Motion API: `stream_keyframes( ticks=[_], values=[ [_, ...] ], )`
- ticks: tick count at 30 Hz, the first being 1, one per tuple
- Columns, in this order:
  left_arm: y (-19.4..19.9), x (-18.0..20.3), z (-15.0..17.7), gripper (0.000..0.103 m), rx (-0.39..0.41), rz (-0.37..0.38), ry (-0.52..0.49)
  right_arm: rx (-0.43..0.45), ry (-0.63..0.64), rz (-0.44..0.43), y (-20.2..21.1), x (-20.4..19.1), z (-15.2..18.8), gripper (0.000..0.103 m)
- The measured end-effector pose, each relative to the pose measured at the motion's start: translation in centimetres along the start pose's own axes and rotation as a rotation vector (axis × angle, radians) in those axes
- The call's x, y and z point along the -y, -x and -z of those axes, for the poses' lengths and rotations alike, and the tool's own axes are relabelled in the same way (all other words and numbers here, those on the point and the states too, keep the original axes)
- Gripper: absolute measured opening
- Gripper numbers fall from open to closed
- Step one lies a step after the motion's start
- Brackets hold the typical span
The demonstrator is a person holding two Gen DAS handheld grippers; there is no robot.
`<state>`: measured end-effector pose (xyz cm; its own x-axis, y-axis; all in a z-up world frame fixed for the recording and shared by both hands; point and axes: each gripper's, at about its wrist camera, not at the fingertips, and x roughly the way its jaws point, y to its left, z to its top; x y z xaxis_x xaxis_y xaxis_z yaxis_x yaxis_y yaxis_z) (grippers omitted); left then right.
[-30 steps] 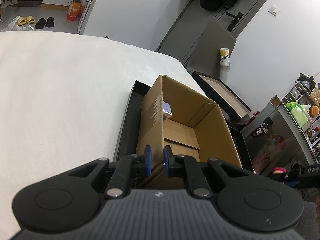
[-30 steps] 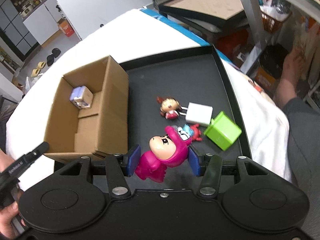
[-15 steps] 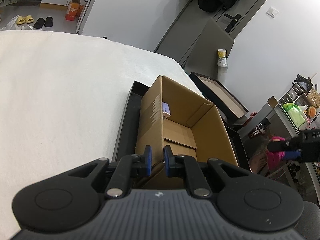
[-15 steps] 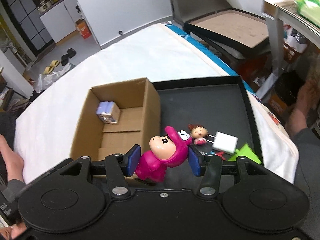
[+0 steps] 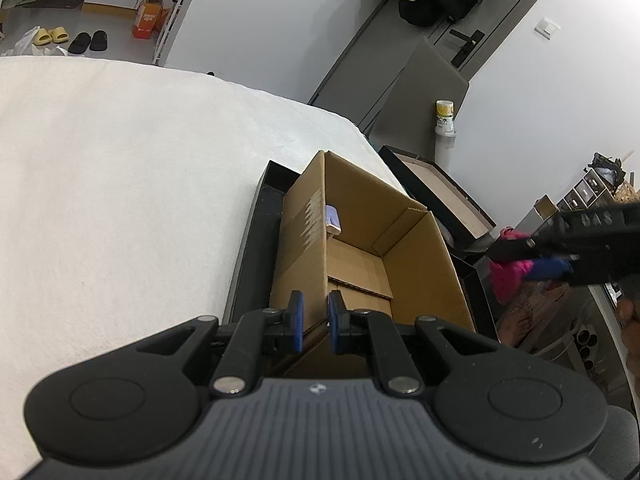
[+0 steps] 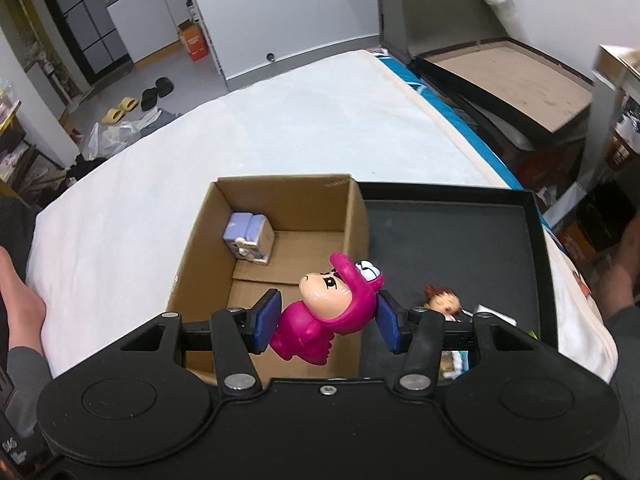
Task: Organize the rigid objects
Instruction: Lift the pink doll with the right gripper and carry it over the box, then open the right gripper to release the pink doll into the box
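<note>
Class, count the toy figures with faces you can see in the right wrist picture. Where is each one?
2: the pink figure held in the right gripper above the cardboard box, the red-haired doll on the black tray. Others may be hidden.

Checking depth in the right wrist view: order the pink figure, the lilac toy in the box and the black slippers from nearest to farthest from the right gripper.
1. pink figure, clamped in the right gripper.
2. lilac toy, in the box's far corner.
3. black slippers, on the floor beyond the bed.

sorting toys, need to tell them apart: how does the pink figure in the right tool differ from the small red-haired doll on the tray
The glossy pink hooded toy figure is clamped between the right tool's blue pads, above the open cardboard box; the small red-haired doll lies loose on the black tray. The figure looks bigger and all magenta; the doll is pale-faced, partly hidden. Both are cartoon figurines.
</note>
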<state>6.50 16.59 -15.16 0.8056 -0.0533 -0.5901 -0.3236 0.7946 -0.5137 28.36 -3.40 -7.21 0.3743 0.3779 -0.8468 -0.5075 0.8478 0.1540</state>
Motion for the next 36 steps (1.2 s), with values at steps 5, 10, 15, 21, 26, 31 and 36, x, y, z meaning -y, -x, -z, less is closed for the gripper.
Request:
stream_keyframes(
  ticks=[5, 10, 15, 21, 26, 31, 36],
  values=[
    [-0.2, -0.1, -0.1, 0.012, -0.002, 0.003, 0.004, -0.001, 0.04, -0.008, -1.0, -1.5, -0.9, 0.05],
    [-0.2, -0.2, 0.0, 0.012, -0.002, 0.003, 0.007, -0.014, 0.089, -0.014, -2.2, -2.8, -1.5, 0.05],
    [-0.2, -0.2, -0.1, 0.012, -0.002, 0.002, 0.007, -0.026, 0.123, -0.005, -3.7, -3.5, -1.9, 0.05],
    [-0.2, 0.0, 0.0, 0.012, -0.003, 0.001, -0.002, -0.031, 0.15, 0.012, -5.6, -4.0, -2.2, 0.05],
    [-0.3, -0.2, -0.2, 0.012, -0.002, -0.002, 0.003, -0.031, 0.165, 0.025, -6.9, -4.2, -2.4, 0.051],
    [-0.3, 0.0, 0.0, 0.012, -0.002, -0.001, 0.001, -0.032, 0.175, 0.041, -8.0, -4.4, -2.7, 0.051],
    [-0.2, 0.0, 0.0, 0.012, -0.002, -0.003, 0.0, -0.012, 0.197, 0.057, -8.6, -5.0, -3.0, 0.051]
  ],
)
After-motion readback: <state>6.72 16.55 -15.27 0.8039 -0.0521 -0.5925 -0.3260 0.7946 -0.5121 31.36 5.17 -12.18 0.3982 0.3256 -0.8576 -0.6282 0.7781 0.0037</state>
